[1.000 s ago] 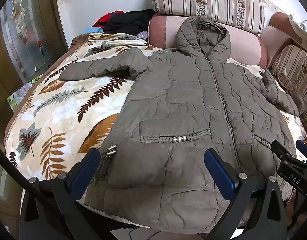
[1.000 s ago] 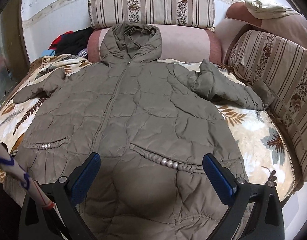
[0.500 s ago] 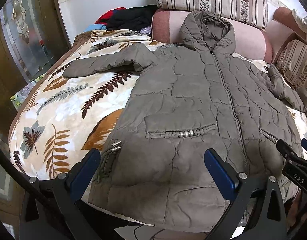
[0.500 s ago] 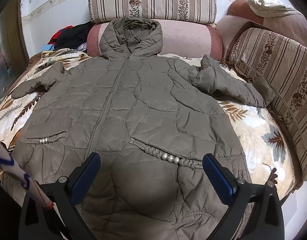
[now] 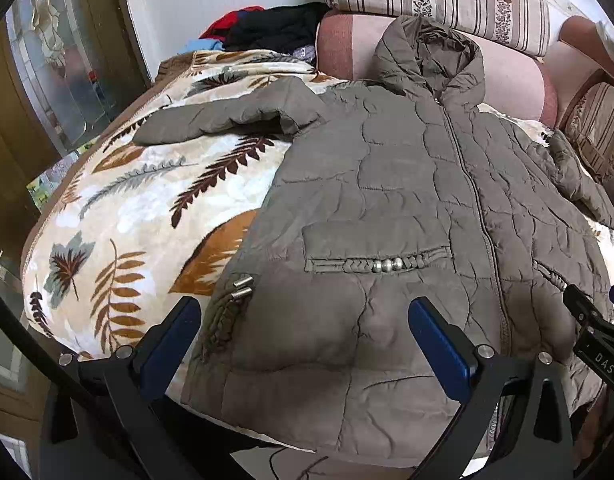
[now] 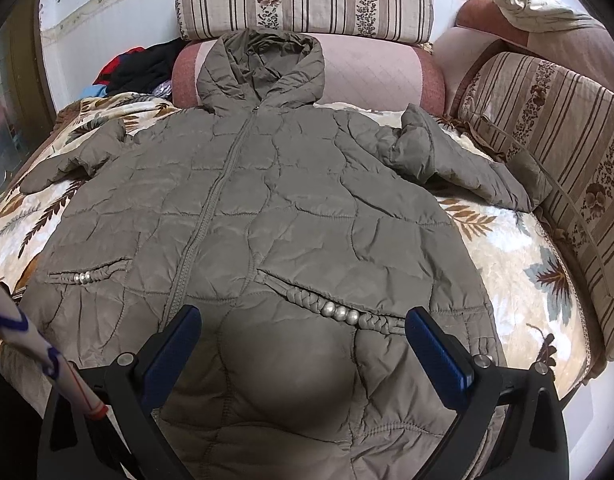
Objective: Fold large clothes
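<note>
An olive quilted hooded coat (image 5: 407, 200) (image 6: 275, 208) lies spread face up, zipped, on a leaf-print blanket (image 5: 147, 208) (image 6: 519, 256). Its hood rests against a pink bolster, and both sleeves stretch out to the sides. My left gripper (image 5: 303, 320) hovers open above the coat's lower left part near the hem, holding nothing. My right gripper (image 6: 303, 328) hovers open above the lower right part, just below the braided pocket with silver beads (image 6: 339, 312). In the left wrist view the right gripper (image 5: 595, 320) shows partly at the right edge.
Striped cushions (image 6: 307, 0) and a pink bolster (image 6: 367, 68) stand behind the hood. More striped cushions (image 6: 547, 128) line the right side. A pile of dark and red clothes (image 5: 267, 28) sits at the back left. A wooden glass door (image 5: 47, 80) stands left.
Both grippers have pulled back and down toward the coat's hem, so the coat sits higher in both views. Both stay open; the coat has not moved.
</note>
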Action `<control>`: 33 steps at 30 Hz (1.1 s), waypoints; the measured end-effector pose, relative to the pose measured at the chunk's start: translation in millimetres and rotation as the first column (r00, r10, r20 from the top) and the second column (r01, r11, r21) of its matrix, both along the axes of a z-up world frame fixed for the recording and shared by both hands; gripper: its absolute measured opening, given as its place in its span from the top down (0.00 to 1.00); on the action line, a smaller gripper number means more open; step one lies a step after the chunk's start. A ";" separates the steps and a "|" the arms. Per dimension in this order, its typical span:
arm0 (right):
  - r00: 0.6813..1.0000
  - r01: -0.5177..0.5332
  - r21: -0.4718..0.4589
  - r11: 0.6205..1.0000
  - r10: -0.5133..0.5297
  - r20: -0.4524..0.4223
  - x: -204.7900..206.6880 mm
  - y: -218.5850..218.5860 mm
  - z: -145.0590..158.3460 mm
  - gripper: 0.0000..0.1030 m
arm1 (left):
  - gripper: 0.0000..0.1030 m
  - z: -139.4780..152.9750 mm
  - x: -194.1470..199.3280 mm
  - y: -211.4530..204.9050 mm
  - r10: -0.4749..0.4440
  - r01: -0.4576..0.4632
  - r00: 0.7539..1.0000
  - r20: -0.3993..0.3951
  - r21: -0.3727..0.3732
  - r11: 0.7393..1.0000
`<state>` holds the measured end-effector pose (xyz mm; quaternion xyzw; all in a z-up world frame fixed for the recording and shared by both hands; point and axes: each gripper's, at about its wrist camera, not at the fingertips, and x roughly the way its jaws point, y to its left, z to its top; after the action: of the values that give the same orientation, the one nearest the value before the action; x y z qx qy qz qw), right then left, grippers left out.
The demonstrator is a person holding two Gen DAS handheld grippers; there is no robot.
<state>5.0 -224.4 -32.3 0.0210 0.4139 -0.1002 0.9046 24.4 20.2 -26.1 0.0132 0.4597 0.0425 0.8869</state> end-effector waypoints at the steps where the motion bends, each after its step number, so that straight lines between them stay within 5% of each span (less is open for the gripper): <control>1: 1.000 0.000 -0.001 1.000 0.000 0.000 0.1 0.4 0.0 0.00 | 0.00 -0.7 0.0 0.0 0.001 -0.001 1.000 -0.002 -0.002 1.000; 16: 1.000 -0.005 -0.006 1.000 0.005 -0.001 -0.4 3.5 -1.7 0.00 | 0.00 -8.0 1.8 2.6 0.008 -0.008 0.999 -0.032 0.001 1.000; 33: 0.999 -0.039 -0.037 0.999 0.039 0.002 3.4 10.1 8.3 0.00 | 0.00 -18.3 5.1 17.3 0.042 -0.050 0.995 -0.086 -0.084 0.995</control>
<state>8.3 -214.3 -24.0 -0.0037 0.4110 -0.0900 0.9072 29.6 37.5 -44.4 -0.0339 0.4984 0.0424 0.8653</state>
